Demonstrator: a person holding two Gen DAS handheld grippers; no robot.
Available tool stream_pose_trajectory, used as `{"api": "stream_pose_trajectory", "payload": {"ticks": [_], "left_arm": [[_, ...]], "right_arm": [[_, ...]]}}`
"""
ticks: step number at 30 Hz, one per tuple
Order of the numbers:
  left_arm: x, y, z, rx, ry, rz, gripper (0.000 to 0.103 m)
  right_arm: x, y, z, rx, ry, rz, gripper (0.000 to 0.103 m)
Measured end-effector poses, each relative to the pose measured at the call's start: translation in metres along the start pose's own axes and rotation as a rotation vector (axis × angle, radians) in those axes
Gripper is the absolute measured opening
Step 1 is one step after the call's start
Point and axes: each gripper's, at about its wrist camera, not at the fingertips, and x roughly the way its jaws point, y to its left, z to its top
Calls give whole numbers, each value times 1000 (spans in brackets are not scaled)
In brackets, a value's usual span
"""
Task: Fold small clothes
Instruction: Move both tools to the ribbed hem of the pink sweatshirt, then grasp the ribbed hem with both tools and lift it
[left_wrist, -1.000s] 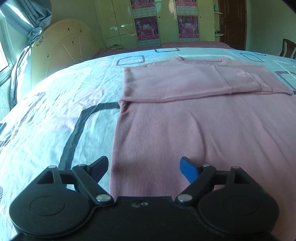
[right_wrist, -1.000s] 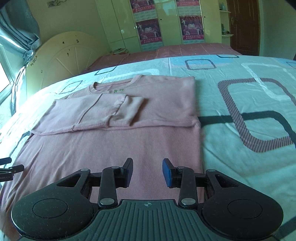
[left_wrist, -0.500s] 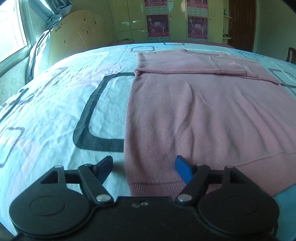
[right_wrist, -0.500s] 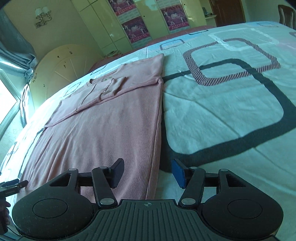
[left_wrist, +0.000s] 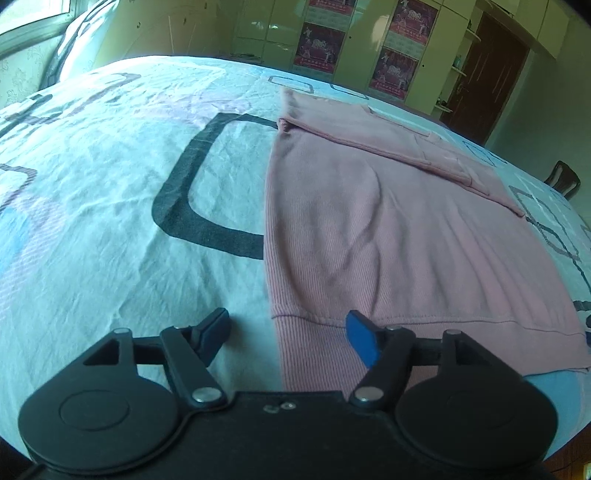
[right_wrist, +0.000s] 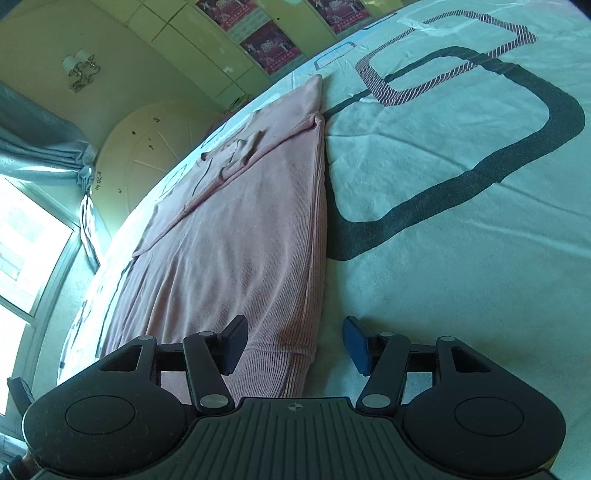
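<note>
Two spread grippers, left opening and right, are poised at the ribbed pink sweater hem corners; clamping is needed next.

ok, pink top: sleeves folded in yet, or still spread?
Folded in. Both sleeves lie across the chest of the pink top, cuffs overlapping; the body below still lies flat, unfolded, on the bedsheet.

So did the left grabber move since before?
Yes. The left gripper slid back down the pink sweater, from mid-body to its bottom hem corner, jaws opening astride it.
</note>
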Motion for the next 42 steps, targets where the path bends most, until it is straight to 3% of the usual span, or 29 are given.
{"api": "stream_pose_trajectory", "payload": {"ticks": [2, 5, 7, 9, 11, 13, 15, 19, 21, 22, 23, 24, 27, 29, 30, 31, 33, 35, 38, 40, 42], "left_arm": [[8, 1, 5, 11, 25, -57, 90], [13, 0, 11, 24, 58, -93, 90], [12, 4, 10, -6, 55, -130, 88], [8, 7, 6, -20, 37, -130, 77], [5, 10, 5, -38, 27, -128, 67], [5, 11, 7, -41, 37, -132, 58], [5, 5, 13, 19, 64, -101, 47], [11, 3, 19, 21, 115, -144, 47], [11, 9, 18, -31, 126, -199, 46], [11, 13, 15, -67, 130, -238, 41], [12, 17, 11, -98, 134, -270, 30], [14, 21, 7, -129, 133, -286, 27], [20, 37, 0, -257, 94, -340, 25], [27, 44, -3, -319, 74, -352, 15], [27, 43, -3, -319, 62, -343, 4], [22, 40, -2, -311, 31, -351, 4], [4, 34, 0, -286, -72, -404, 3], [-3, 31, 3, -262, -79, -351, 4], [20, 33, -6, -264, 21, -283, 4], [21, 40, -11, -325, -2, -300, 4], [17, 40, -11, -349, -15, -298, 4]], "right_arm": [[6, -9, 4, 66, 4, 40, 57], [15, -16, 2, 145, 59, 156, 57], [16, -9, -5, 94, 95, 186, 57], [14, -7, -11, 73, 103, 203, 56], [13, -12, -13, 101, 100, 207, 37], [16, -19, -13, 131, 102, 212, 25], [19, -18, -12, 139, 104, 221, 24], [22, -14, -9, 117, 110, 217, 24], [22, -14, -10, 124, 106, 221, 24], [21, -14, -11, 126, 104, 223, 24], [21, -14, -12, 130, 103, 227, 24], [21, -15, -14, 137, 103, 231, 24], [24, -16, -13, 150, 101, 234, 24], [27, -16, -12, 149, 100, 235, 24], [28, -13, -10, 121, 95, 231, 17], [24, -8, -9, 82, 71, 233, 6], [3, -1, -6, 54, -34, 336, 6], [-9, 4, -2, 9, -60, 324, 6], [6, -4, -5, -4, 20, 260, 6], [21, -8, -14, -10, 86, 206, 6], [20, -14, -18, 36, 70, 222, 6]]}}
